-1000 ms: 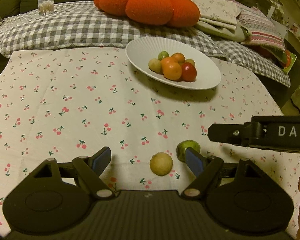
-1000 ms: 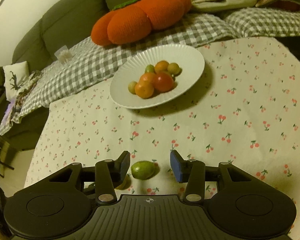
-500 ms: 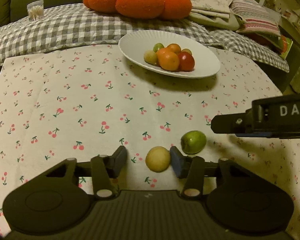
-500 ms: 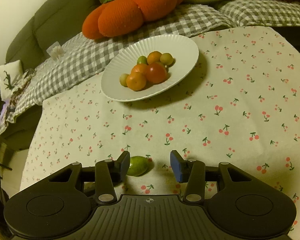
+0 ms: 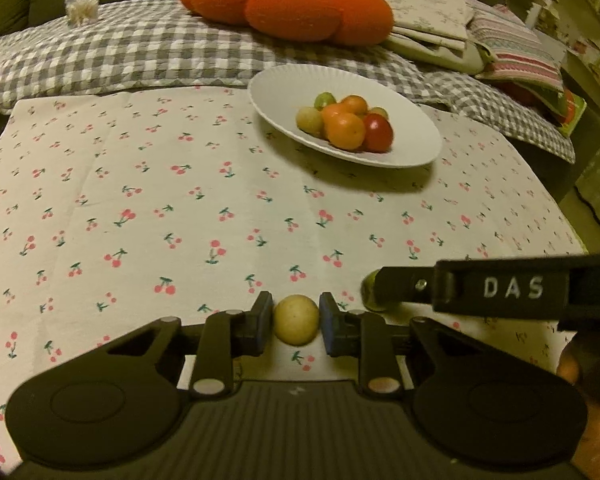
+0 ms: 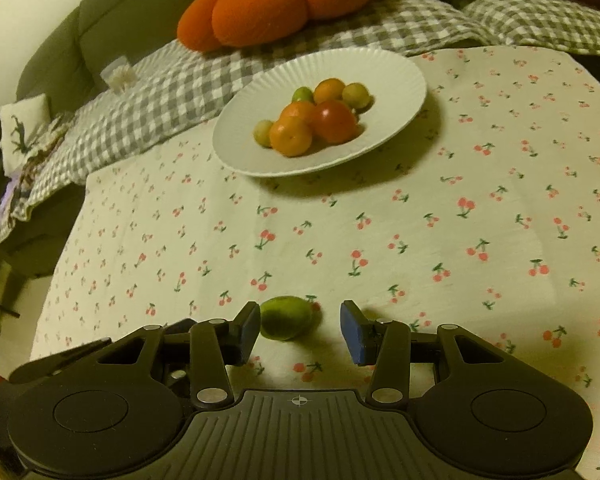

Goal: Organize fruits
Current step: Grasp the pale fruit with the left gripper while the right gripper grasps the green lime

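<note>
Pale yellow and round, a small fruit (image 5: pixel 296 319) is sitting on the near edge of the cherry-print tablecloth (image 5: pixel 148 200), and the left gripper (image 5: pixel 293 322) is clamping it: its blue pads (image 5: pixel 265 320) are pressing on the fruit from both sides, the jaws having just drawn together around it. Just to the right, a green fruit (image 6: pixel 286 317) is lying on the same cloth. The right gripper (image 6: pixel 298 328) is standing spread around it, with the left pad touching or nearly touching the green skin and the right pad well clear, so nothing is being squeezed there. In the left wrist view that gripper's black finger, lettered DAS, is covering most of the green fruit (image 5: pixel 369 294). Farther back and to the right, a white ribbed plate (image 5: pixel 412 136) is holding a heap of orange, red and greenish fruits (image 5: pixel 346 124). Beyond the table, a grey checked blanket (image 5: pixel 112 56) is lying over a sofa, with an orange pumpkin-shaped cushion (image 5: pixel 288 4) resting on it.
</note>
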### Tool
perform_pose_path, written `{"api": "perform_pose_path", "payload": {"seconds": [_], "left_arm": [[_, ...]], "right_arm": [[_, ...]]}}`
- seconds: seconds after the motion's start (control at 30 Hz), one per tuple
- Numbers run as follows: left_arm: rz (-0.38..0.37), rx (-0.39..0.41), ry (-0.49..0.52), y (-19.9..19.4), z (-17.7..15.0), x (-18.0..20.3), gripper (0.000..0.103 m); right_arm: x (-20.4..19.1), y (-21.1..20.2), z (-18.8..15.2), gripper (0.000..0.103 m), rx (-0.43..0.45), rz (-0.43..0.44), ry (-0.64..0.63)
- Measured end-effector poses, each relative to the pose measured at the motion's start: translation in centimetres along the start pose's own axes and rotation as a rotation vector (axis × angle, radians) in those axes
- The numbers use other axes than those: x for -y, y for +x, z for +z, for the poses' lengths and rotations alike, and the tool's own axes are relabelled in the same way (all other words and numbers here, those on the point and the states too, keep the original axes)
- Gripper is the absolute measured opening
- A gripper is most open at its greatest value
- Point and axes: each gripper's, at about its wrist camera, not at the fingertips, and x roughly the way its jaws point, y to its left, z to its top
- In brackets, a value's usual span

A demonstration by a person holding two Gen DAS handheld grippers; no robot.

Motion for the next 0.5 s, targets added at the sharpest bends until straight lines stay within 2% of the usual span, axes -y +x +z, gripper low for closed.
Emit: {"api": "perform_pose_path", "payload": {"seconds": [0.33, 0.5], "left_arm": [[0.052, -0.012, 0.003, -0.3, 0.2, -0.2, 0.023], [0.056, -0.009, 0.005, -0.3, 0.2, -0.2, 0.023]], "right_arm": [[-0.9, 1.7, -0.2, 0.042, -0.020, 0.021, -0.017], [-1.1, 2.0, -0.1, 0.032, -0.018, 0.025, -0.013]]}}
